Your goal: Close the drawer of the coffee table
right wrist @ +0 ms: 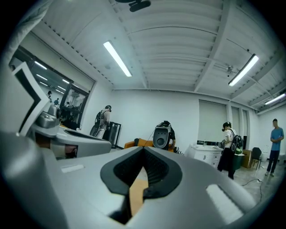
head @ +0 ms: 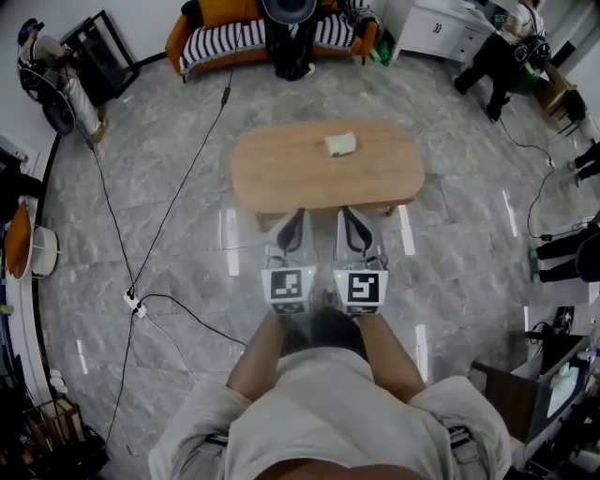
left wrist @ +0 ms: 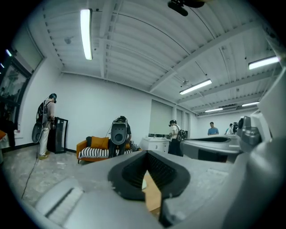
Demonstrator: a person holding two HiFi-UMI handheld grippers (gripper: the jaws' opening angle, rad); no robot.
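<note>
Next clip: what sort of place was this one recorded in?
Probably an open workroom or lab staged as a living room: a wooden coffee table and striped sofa, a cabled power strip on the floor, strip lights overhead.

Grippers: 2. Left gripper (head: 299, 216) and right gripper (head: 345, 214), side by side.
Coffee table (head: 281, 173): 1, just ahead of jaw tips.
Pale small item (head: 341, 143): 1, on tabletop, ahead of jaws.
Sofa (head: 217, 42): 1, well beyond table, ahead of jaws.
White cabinet (head: 441, 28): 1, ahead and right of jaws.
Power strip (head: 135, 303): 1, on floor, left of jaws.
Standing persons in right gripper view: 3. Person by black rack (right wrist: 103, 120) left of jaws; person with backpack (right wrist: 229, 147) and person in blue top (right wrist: 273, 150) right of jaws.
</note>
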